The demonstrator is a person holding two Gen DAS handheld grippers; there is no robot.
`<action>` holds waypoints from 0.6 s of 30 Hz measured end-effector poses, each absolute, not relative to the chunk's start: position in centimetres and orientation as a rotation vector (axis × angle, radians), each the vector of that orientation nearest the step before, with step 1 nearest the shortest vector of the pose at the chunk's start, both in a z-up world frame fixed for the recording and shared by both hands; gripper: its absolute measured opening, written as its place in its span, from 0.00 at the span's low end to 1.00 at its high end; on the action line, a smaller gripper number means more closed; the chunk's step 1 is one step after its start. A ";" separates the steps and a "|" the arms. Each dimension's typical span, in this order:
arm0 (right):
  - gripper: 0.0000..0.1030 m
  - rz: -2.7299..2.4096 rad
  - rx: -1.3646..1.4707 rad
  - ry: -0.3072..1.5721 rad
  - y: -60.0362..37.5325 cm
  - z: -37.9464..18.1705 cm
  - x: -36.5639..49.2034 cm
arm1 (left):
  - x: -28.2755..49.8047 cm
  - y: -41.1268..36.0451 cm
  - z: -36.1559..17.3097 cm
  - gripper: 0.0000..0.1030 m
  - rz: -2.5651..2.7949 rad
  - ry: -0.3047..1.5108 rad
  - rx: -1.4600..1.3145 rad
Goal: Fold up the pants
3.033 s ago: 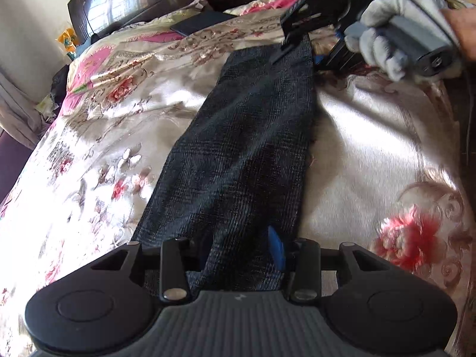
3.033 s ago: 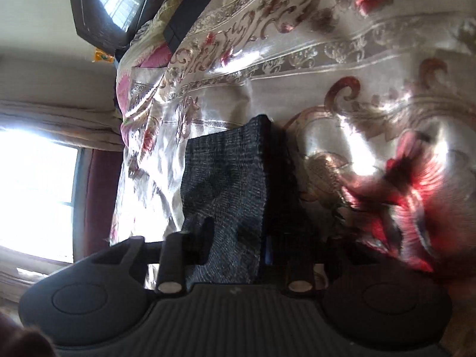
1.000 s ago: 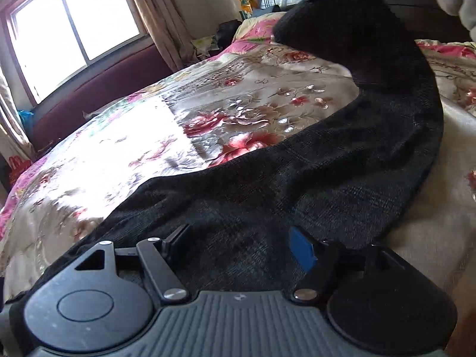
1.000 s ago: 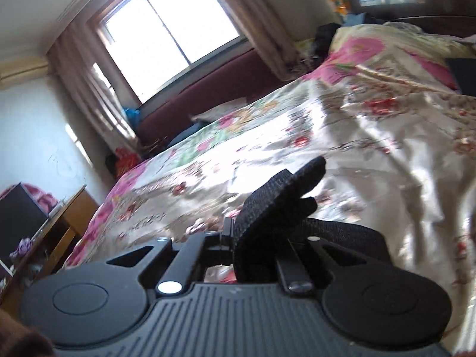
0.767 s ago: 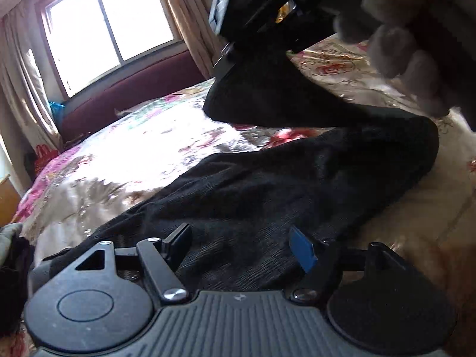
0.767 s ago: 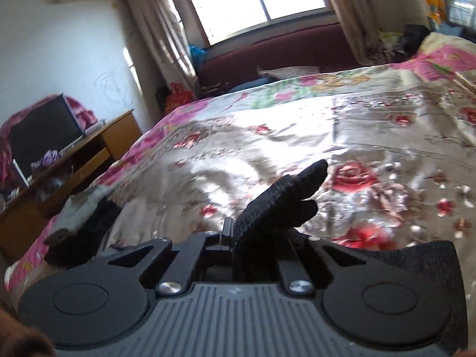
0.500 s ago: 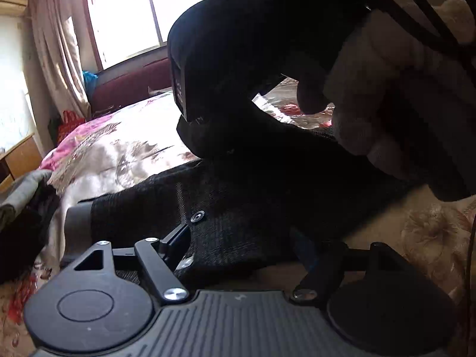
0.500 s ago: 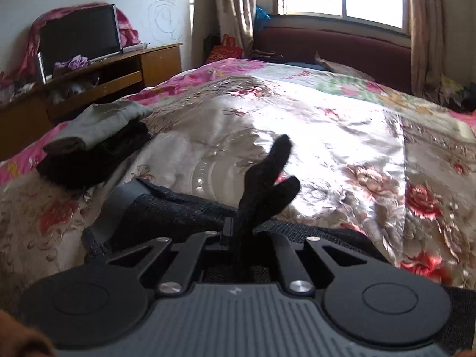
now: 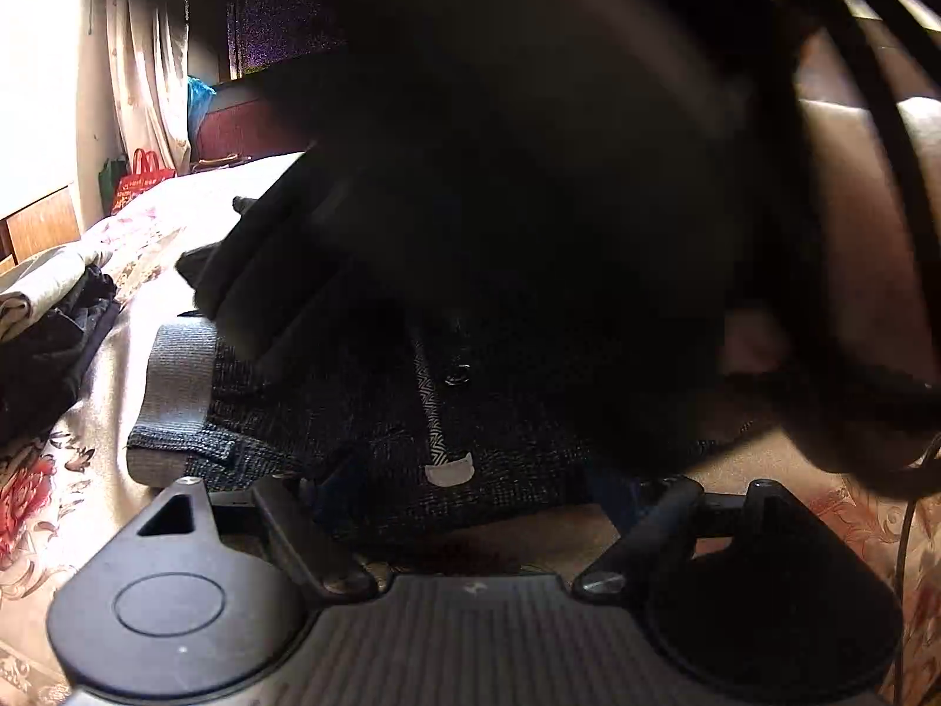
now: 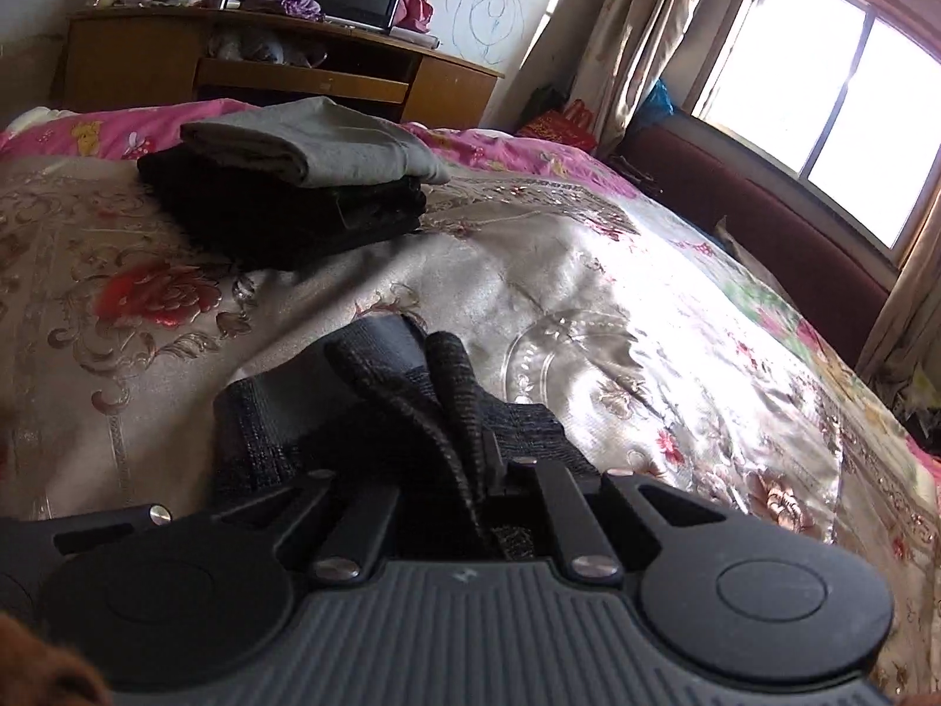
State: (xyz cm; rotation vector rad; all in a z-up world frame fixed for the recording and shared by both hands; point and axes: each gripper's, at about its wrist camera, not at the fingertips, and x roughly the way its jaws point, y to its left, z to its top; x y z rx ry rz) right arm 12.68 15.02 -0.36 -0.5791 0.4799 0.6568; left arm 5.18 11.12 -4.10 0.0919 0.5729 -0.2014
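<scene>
Your right gripper (image 10: 494, 506) has carried the pants (image 9: 364, 429) hem over to the waistband at lower centre on the bed (image 10: 617, 294), jaws still clamped on it. Your left gripper (image 9: 470, 506) is letting go, jaws opening, apparently clear of cloth; the fold looks nearly laid.

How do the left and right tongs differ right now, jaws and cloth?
Left tongs: jaws wide apart and opening, with the pants waistband lying flat between them, unpinched. Right tongs: jaws shut on a bunched fold of the same dark pants, which sticks up past the tips. Both are low over the floral bedspread.
</scene>
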 end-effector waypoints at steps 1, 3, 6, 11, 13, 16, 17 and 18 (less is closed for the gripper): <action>0.06 0.659 -0.585 0.471 15.1 -0.3 12.7 | 5.2 11.2 -4.1 0.93 -0.204 0.575 0.086; 0.06 0.678 -0.588 0.438 15.4 0.1 12.4 | 4.8 11.2 -4.0 0.93 -0.200 0.581 0.079; 0.06 0.687 -0.565 0.383 15.4 1.5 12.2 | 4.4 11.0 -4.0 0.93 -0.195 0.581 0.092; 0.06 0.738 -0.602 0.350 16.2 1.0 12.6 | 4.6 10.7 -4.3 0.93 -0.198 0.589 0.105; 0.09 0.831 -0.675 0.444 17.0 -1.2 12.5 | 4.8 10.8 -4.3 0.93 -0.208 0.604 0.121; 0.22 0.899 -0.749 0.498 17.5 -3.4 12.1 | 4.0 10.3 -4.5 0.94 -0.221 0.630 0.176; 0.23 0.905 -0.740 0.495 17.5 -3.3 11.8 | 3.5 9.9 -4.6 0.94 -0.228 0.635 0.199; 0.25 0.915 -0.701 0.510 17.2 -2.8 11.9 | 3.1 9.7 -4.7 0.94 -0.234 0.639 0.216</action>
